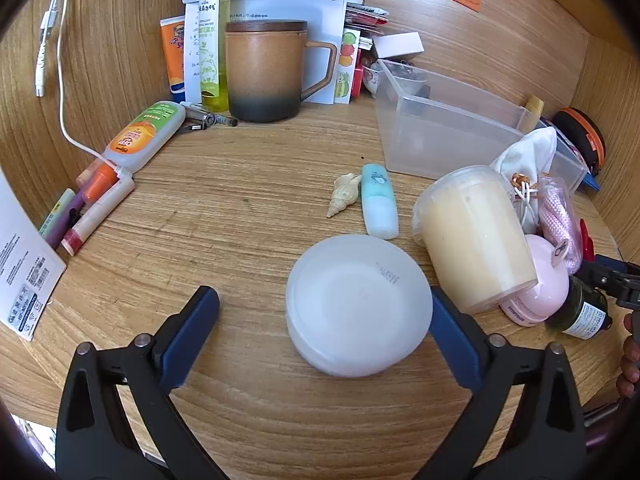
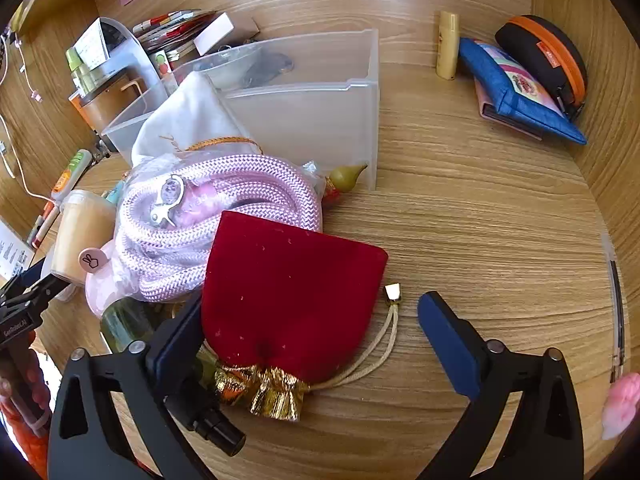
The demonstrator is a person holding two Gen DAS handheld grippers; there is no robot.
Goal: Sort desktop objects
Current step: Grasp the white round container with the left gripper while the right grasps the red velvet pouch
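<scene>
Two grippers stand wide open, holding nothing. Left gripper (image 1: 324,332) straddles the tub (image 1: 358,306), lower centre: light, stiff, slick; grip its sides. Right gripper (image 2: 312,330) frames the pouch (image 2: 288,300), centre: soft; pinch mid-body.

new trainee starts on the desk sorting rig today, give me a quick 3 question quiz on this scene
1. True or false: the left tongs are shut on the round white lid.
2. What lies between the right tongs' fingers? A) red velvet pouch B) blue zip pouch C) seashell
3. Name the item lying just left of the small teal bottle.

Key:
1. False: the jaws stand wide open around it.
2. A, the red velvet pouch, not gripped.
3. The seashell.
</scene>
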